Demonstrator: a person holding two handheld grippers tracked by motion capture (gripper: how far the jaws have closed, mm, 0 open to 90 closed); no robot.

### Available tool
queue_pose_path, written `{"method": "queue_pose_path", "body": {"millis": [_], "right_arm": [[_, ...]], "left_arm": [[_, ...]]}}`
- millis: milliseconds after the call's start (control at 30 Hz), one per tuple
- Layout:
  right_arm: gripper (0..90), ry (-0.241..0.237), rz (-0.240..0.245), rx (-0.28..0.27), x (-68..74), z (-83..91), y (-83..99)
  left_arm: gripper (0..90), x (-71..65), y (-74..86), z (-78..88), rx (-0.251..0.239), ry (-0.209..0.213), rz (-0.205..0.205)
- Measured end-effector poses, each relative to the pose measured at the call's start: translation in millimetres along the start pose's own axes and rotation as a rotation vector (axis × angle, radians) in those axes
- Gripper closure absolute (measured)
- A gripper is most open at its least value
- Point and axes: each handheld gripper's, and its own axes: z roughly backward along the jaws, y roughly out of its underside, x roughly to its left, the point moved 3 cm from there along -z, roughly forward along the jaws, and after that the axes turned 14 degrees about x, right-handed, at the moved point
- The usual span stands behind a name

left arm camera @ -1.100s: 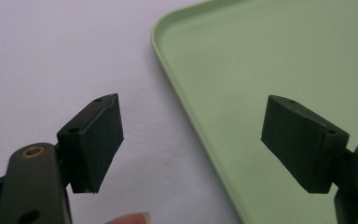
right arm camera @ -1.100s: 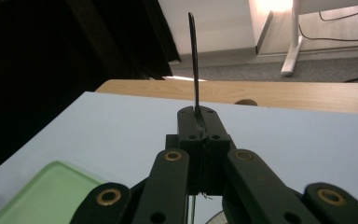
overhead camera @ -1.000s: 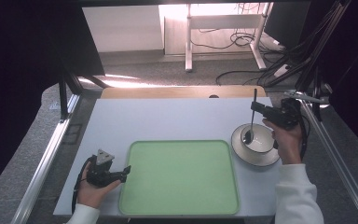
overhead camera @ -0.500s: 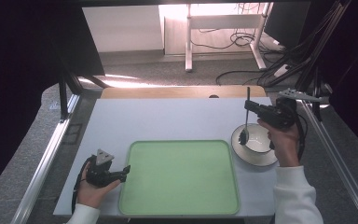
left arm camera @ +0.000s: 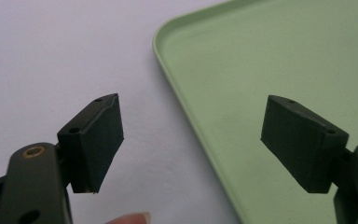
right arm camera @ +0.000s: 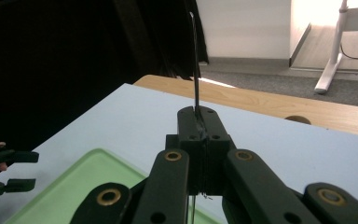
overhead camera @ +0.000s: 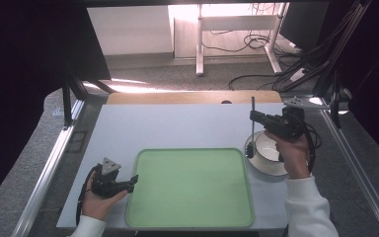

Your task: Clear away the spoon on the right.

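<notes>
From above, your left gripper rests low on the pale desk, just beside the left rim of the green tray, with its fingers spread apart. Your right gripper is raised over the far left edge of the white bowl, which stands on the desk just right of the tray's far right corner. Its fingers are pressed together on a thin dark utensil that hangs nearly upright, its lower end dipping at the bowl's left rim.

Along your left gripper's own view, the two black fingers stand wide apart with nothing between them; one is over bare desk, the other over the tray, whose rounded corner runs between them.

Along your right gripper's view, the fingers are clamped flat on the utensil's thin handle, which rises straight up past them. Beyond lie the desk, the tray's corner and, at far left, your left gripper, parted.
</notes>
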Motion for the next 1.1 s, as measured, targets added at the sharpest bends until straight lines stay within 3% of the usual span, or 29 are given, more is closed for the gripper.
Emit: {"method": "queue_pose_path", "body": {"millis": [533, 1100], "right_arm": [[89.8, -0.034, 0.008, 0.034, 29.6, -6.3, 12.9], [89.8, -0.079, -0.013, 0.053, 45.5, -11.9, 23.8]], "left_arm": [[20.8, 1.2, -0.5, 3.0, -0.015, 0.001, 0.000], [20.9, 1.0, -0.6, 3.1, -0.015, -0.001, 0.002]]}}
